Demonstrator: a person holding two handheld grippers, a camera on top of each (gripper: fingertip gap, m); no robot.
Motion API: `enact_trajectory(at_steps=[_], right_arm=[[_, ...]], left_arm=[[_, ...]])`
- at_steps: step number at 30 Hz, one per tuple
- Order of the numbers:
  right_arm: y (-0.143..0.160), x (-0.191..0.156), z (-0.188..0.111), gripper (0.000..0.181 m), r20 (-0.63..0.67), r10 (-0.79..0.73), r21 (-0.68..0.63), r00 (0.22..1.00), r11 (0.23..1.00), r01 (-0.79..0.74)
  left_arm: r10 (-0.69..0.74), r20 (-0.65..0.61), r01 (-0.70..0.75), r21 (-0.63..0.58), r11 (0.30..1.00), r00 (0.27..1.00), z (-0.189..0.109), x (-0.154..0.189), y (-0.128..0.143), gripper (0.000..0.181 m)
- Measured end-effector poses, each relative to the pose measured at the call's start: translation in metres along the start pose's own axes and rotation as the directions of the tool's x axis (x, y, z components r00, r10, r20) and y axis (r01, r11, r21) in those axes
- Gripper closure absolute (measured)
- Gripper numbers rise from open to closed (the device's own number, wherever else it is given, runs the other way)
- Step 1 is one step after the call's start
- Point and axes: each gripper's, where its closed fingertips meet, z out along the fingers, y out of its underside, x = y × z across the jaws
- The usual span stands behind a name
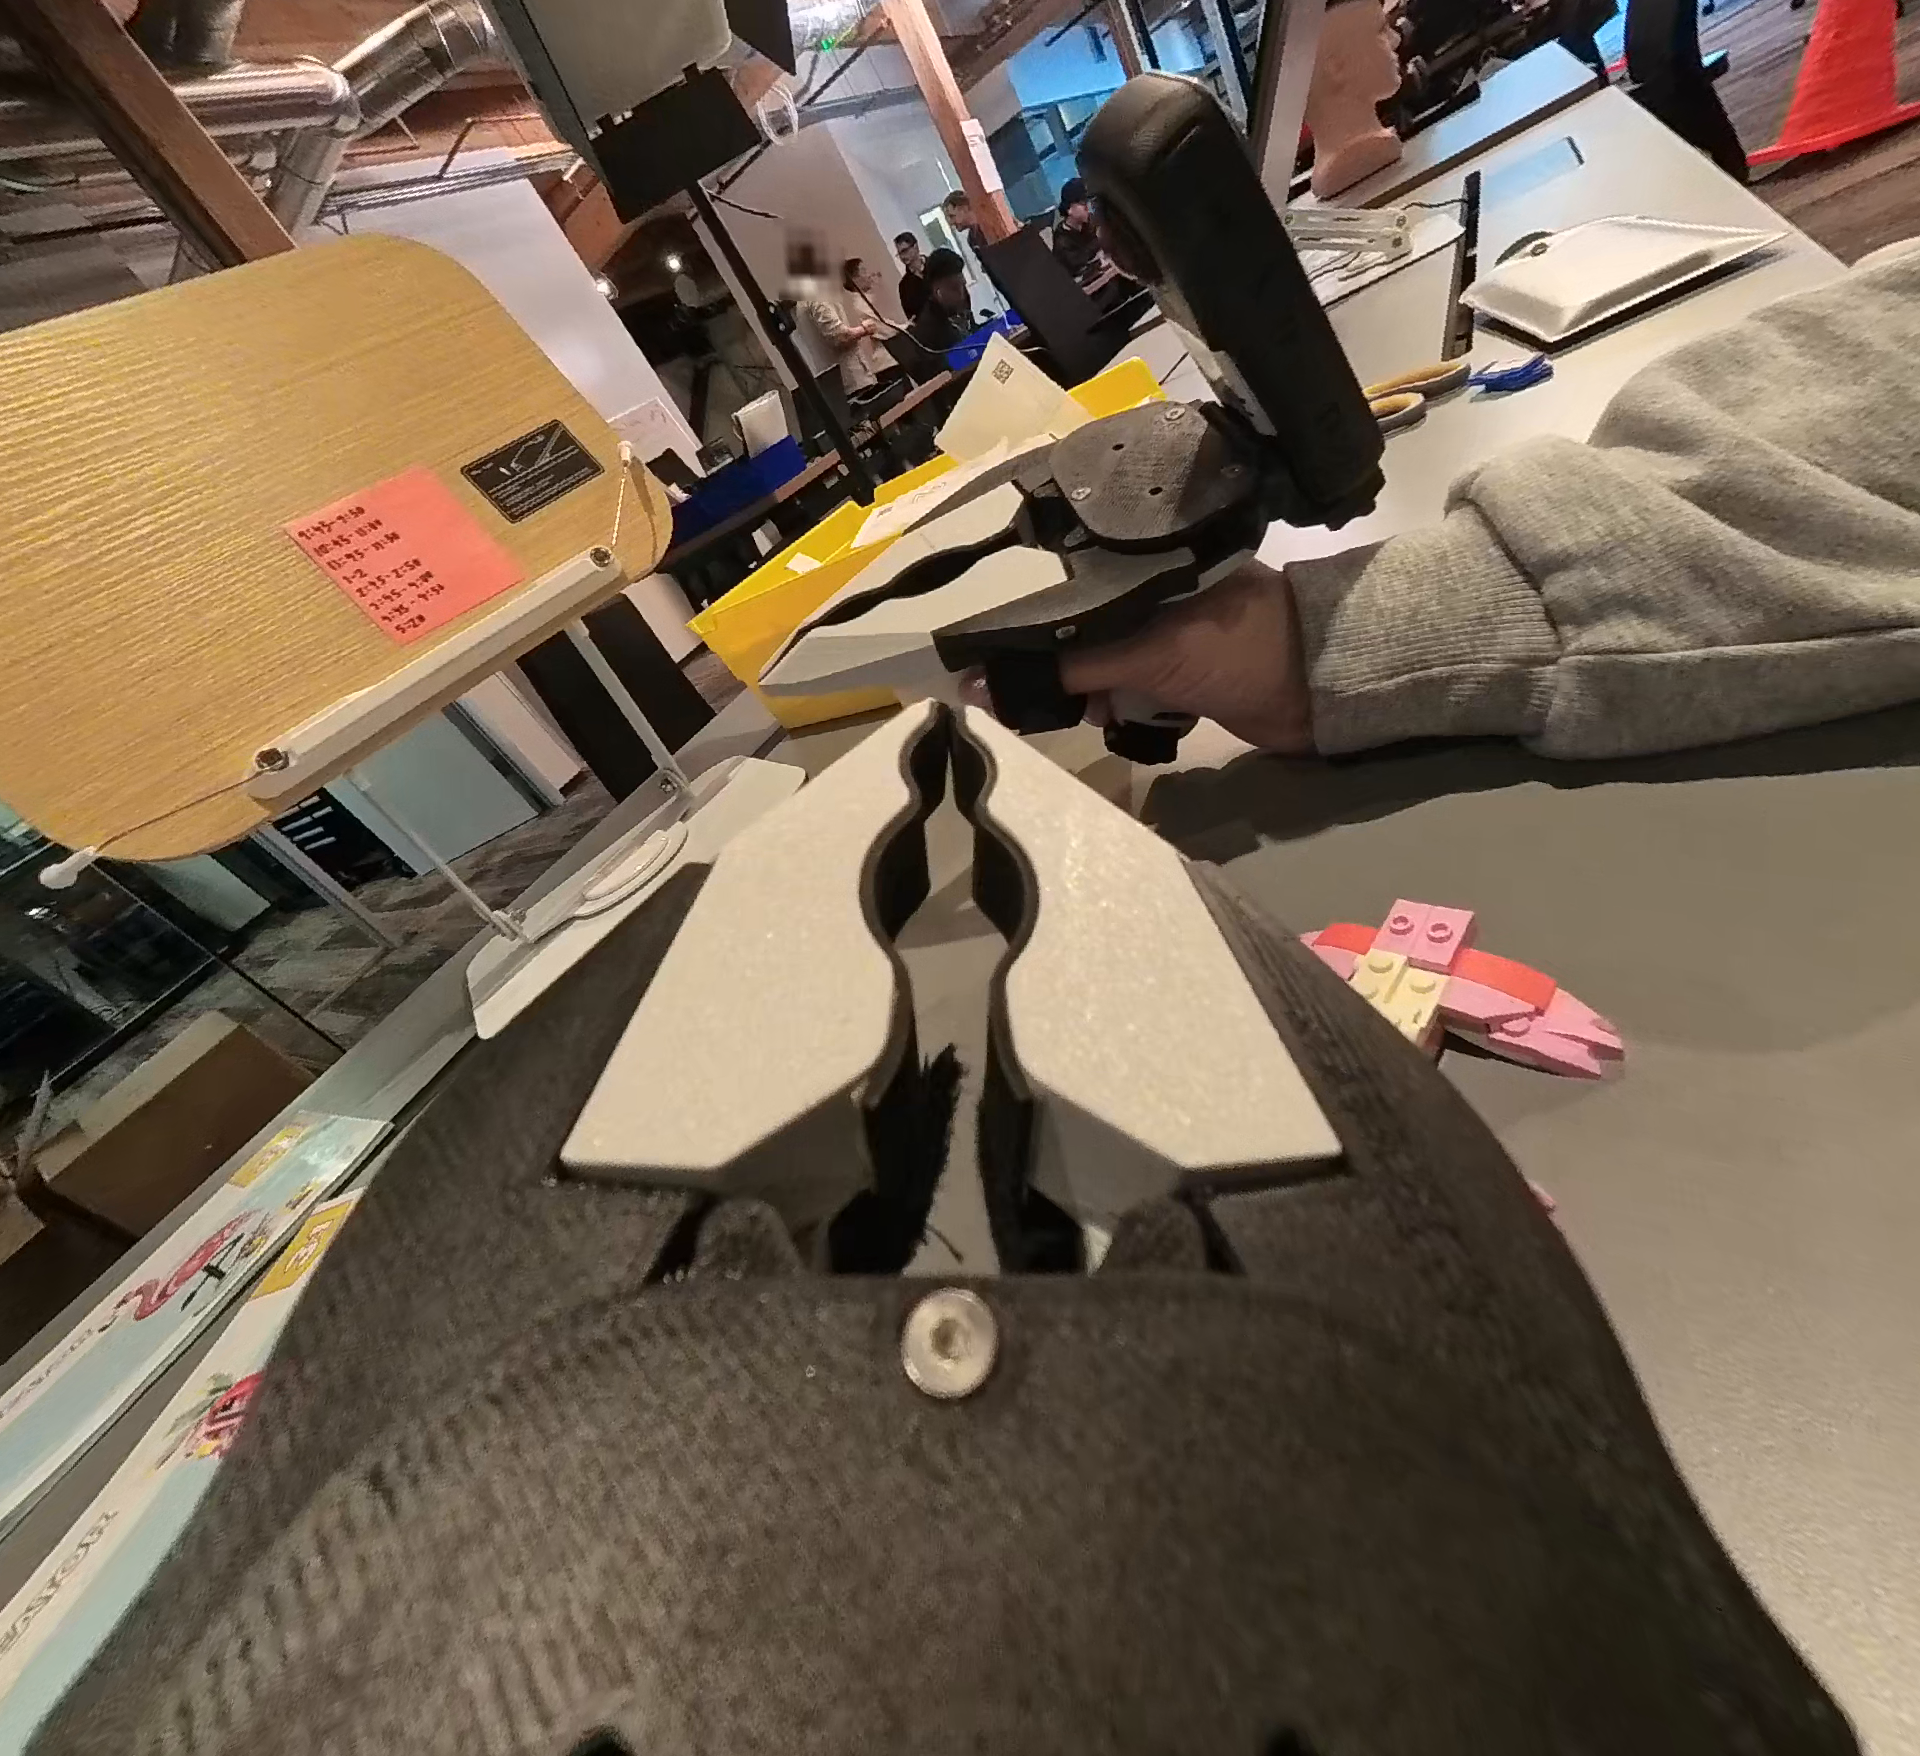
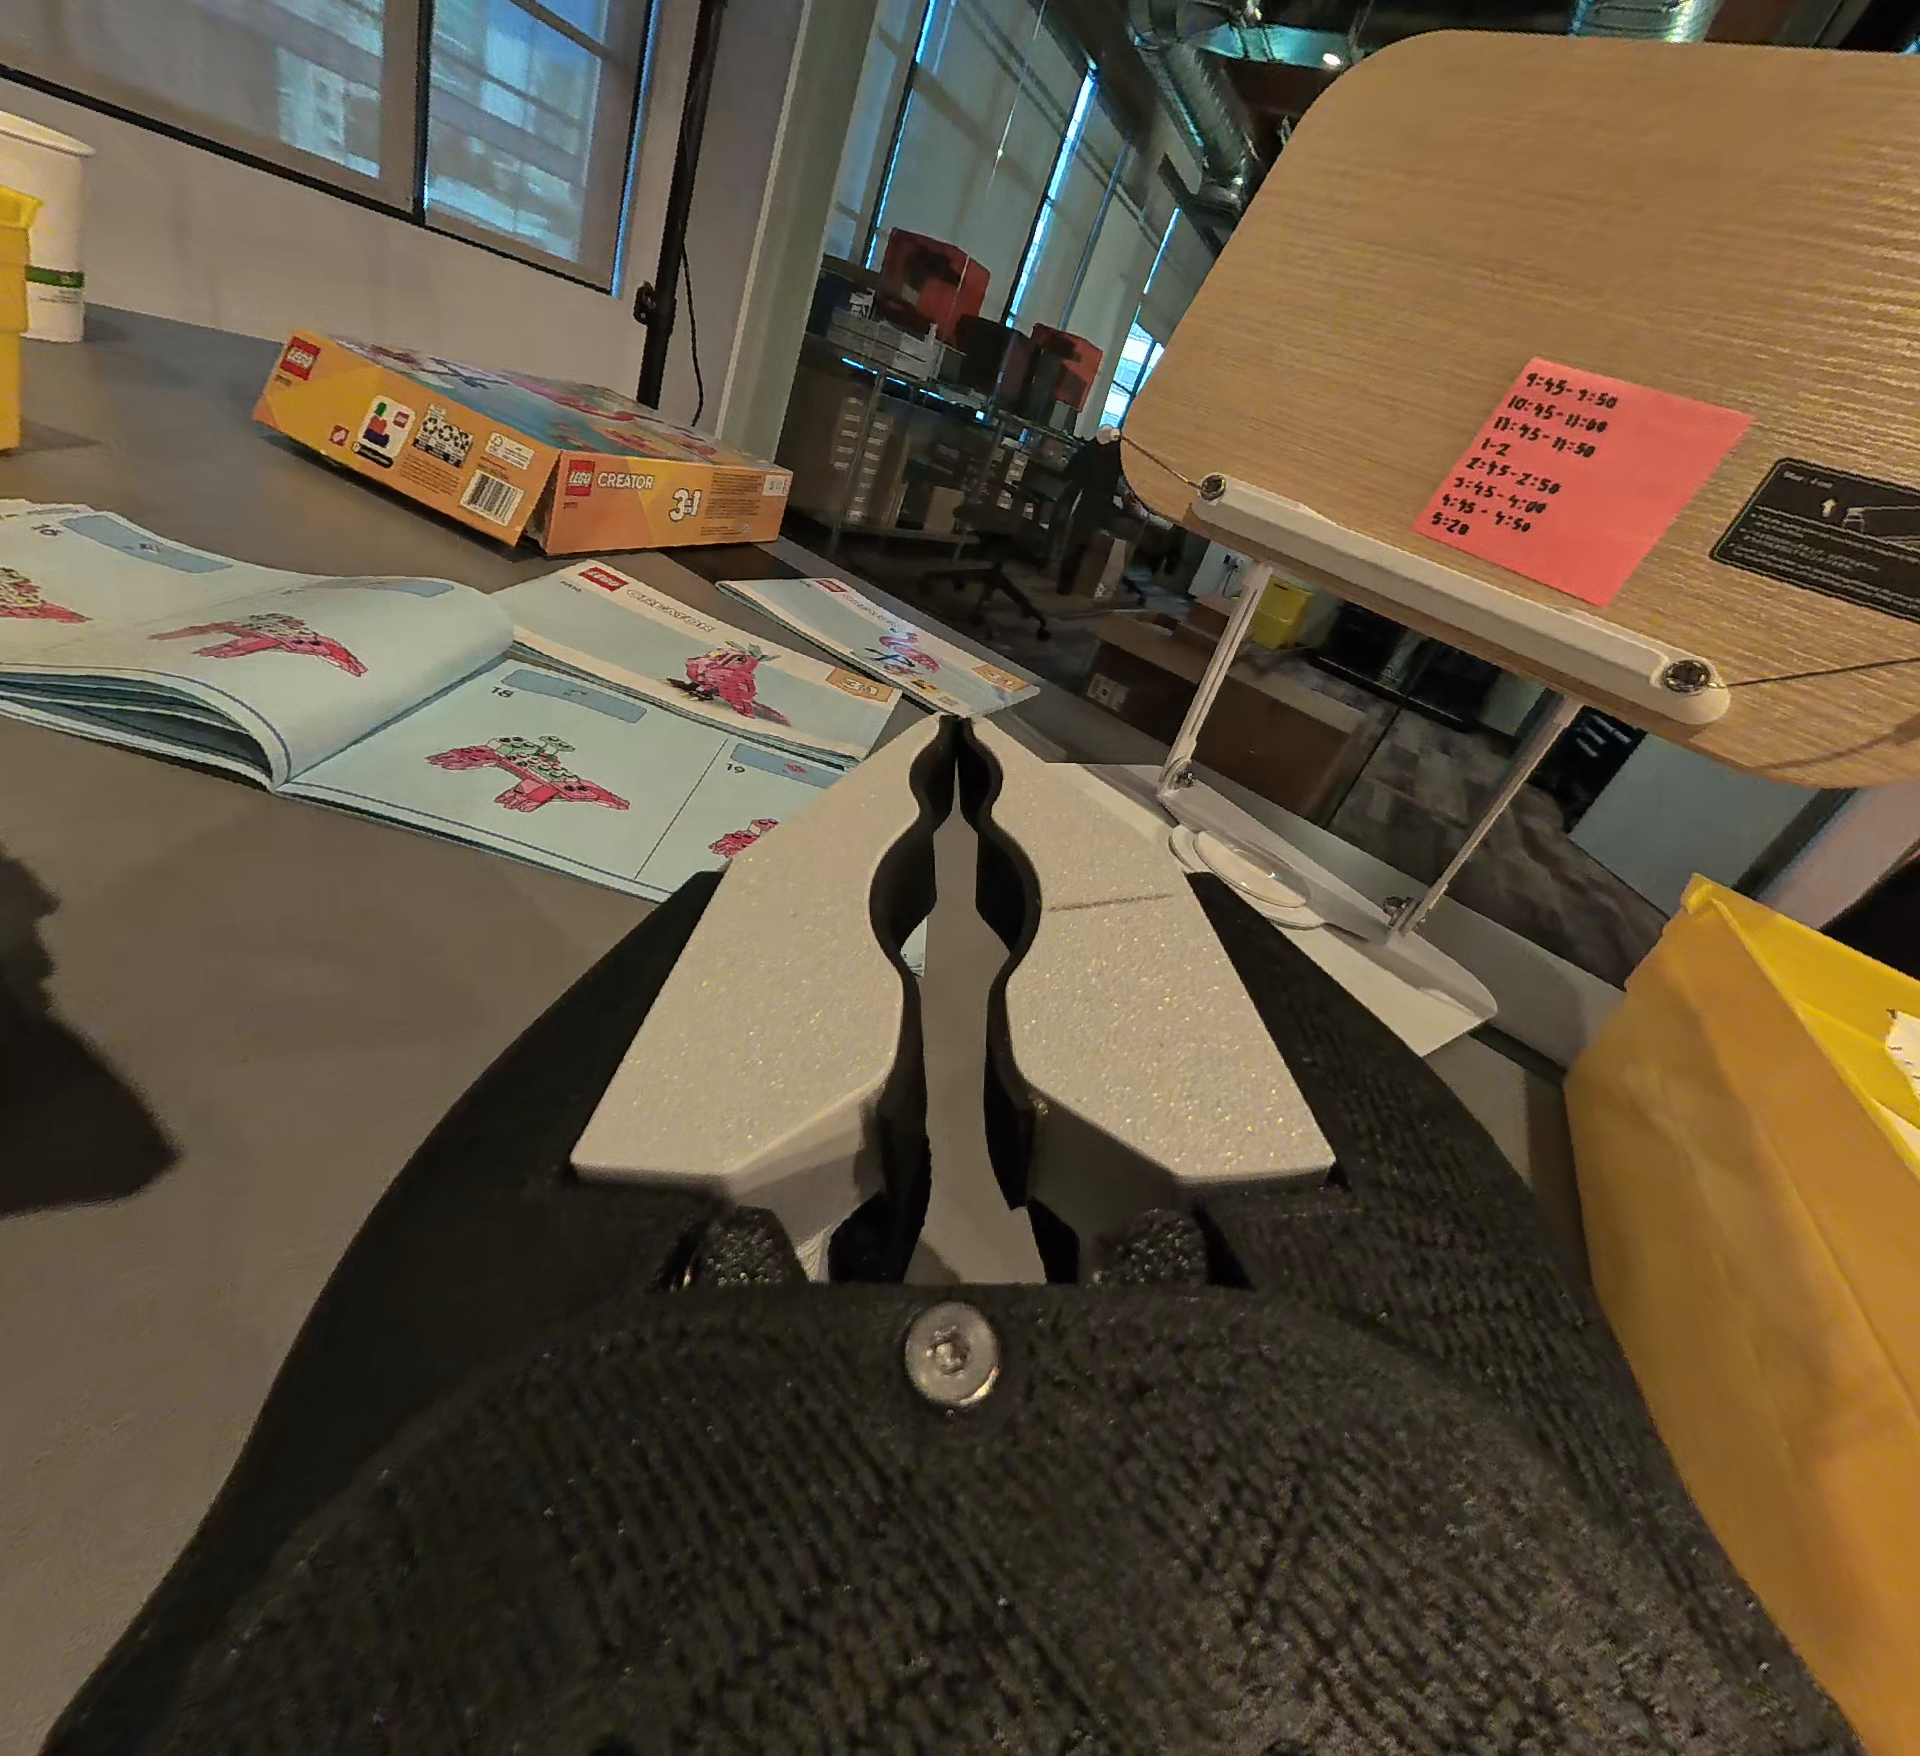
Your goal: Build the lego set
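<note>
A small build of pink, red and pale yellow bricks (image 1: 1455,989) lies flat on the grey table (image 1: 1714,1239), to the right of my left gripper (image 1: 948,714). The left gripper is shut and empty, its tips meeting above the table. My right gripper (image 2: 956,730) is shut and empty too, low over the table and pointing toward the open instruction booklet (image 2: 416,709). The right gripper also shows in the left wrist view (image 1: 790,667), held by a hand in a grey sleeve. The set's orange box (image 2: 520,470) lies behind the booklets.
A wooden book stand (image 1: 260,522) on a white base stands at the table's far edge; it also shows in the right wrist view (image 2: 1558,335). A yellow bin (image 1: 831,584) with papers sits beyond the right gripper, close on its right (image 2: 1766,1239). More booklets (image 2: 883,636) lie nearby. My hands' fingertips stand some 12 centimetres from each other.
</note>
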Motion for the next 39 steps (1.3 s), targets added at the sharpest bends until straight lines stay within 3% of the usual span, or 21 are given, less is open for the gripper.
enact_trajectory(at_steps=[26,30,33,39], right_arm=[[0.002,-0.001,0.001,0.181,0.013,0.006,-0.003,1.000,1.000,-0.006],[-0.008,-0.010,0.000,0.181,0.061,-0.005,0.055,0.998,0.999,0.002],[-0.016,-0.013,-0.004,0.176,0.072,-0.027,0.101,0.997,0.995,0.020],[-0.025,-0.008,-0.006,0.150,0.051,-0.019,0.167,0.999,0.986,0.010]], left_arm=[[0.036,0.004,-0.037,0.018,0.999,0.999,-0.001,0.002,-0.006,0.181],[0.100,-0.012,-0.100,0.021,0.995,0.995,-0.004,0.012,-0.024,0.181],[0.151,0.093,-0.153,0.018,0.988,0.984,-0.011,0.008,-0.052,0.172],[-0.125,0.180,0.104,0.125,0.987,0.976,-0.075,0.012,-0.113,0.124]])
